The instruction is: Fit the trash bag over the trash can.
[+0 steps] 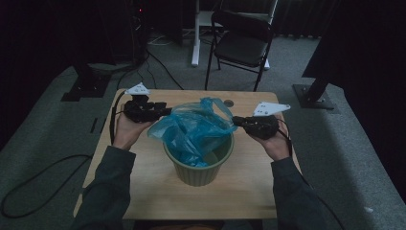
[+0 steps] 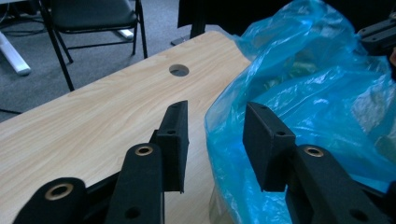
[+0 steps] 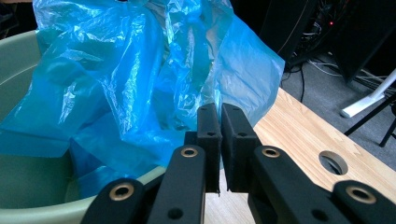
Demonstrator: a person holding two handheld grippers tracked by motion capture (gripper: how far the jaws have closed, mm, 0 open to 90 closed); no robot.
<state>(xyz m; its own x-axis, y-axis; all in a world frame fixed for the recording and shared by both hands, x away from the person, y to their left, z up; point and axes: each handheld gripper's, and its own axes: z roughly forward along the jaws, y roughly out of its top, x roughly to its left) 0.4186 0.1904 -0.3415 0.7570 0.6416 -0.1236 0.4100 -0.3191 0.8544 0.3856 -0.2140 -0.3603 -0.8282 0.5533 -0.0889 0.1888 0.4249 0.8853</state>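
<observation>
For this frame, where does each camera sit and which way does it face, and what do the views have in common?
High view: above the person's side, looking forward and down on the table; both forearms, left gripper and right gripper show.
Left gripper view: rides the left gripper, looking along its parted jaws at the blue bag.
Right gripper view: rides the right gripper, jaws together, facing the bag above the green bin.
Shared: the blue bag and the wooden table.
</observation>
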